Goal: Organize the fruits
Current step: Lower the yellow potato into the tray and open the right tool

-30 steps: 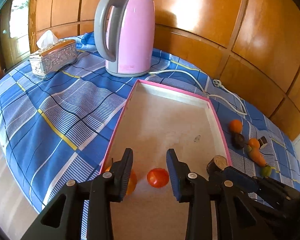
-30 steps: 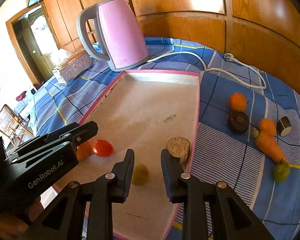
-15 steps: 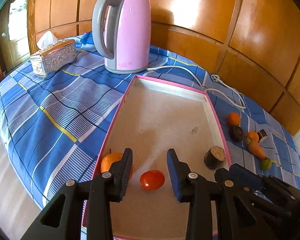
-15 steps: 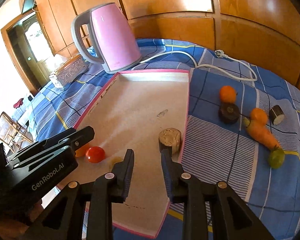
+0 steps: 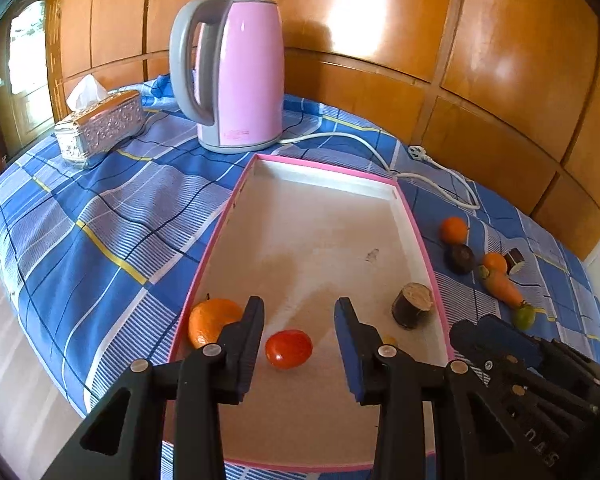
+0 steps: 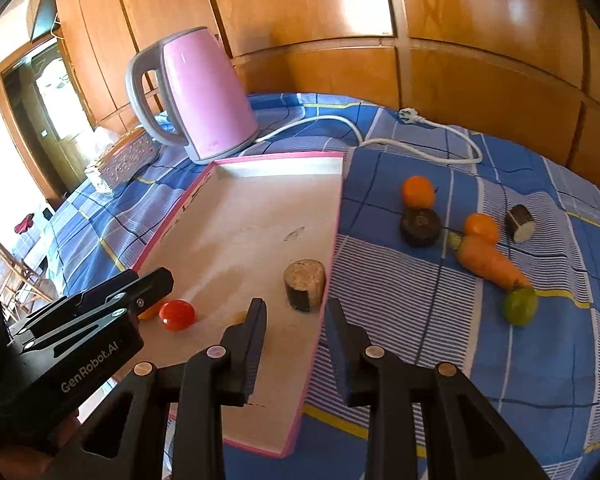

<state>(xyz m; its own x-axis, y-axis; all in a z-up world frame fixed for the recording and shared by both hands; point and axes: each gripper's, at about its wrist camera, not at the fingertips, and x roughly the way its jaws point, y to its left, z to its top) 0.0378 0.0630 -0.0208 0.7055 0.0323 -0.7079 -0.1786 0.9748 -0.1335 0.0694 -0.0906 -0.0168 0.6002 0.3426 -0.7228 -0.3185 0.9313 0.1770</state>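
both grippers, left (image 5: 299, 334) and right (image 6: 294, 334), sit apart, holding nothing. the tray (image 6: 204, 184) holds one tomato (image 5: 288, 348) lying crosswise at its near edge. one carrot (image 6: 490, 262) on the cloth points away from the tray.

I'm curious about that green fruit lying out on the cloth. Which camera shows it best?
The right wrist view: the green fruit lies large and clear at the carrot's tip. In the left wrist view it is small, near the edge, beside the other gripper's body.

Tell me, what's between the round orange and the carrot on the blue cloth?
A dark round fruit sits between the orange and the carrot, right below the orange. The right wrist view shows it best.
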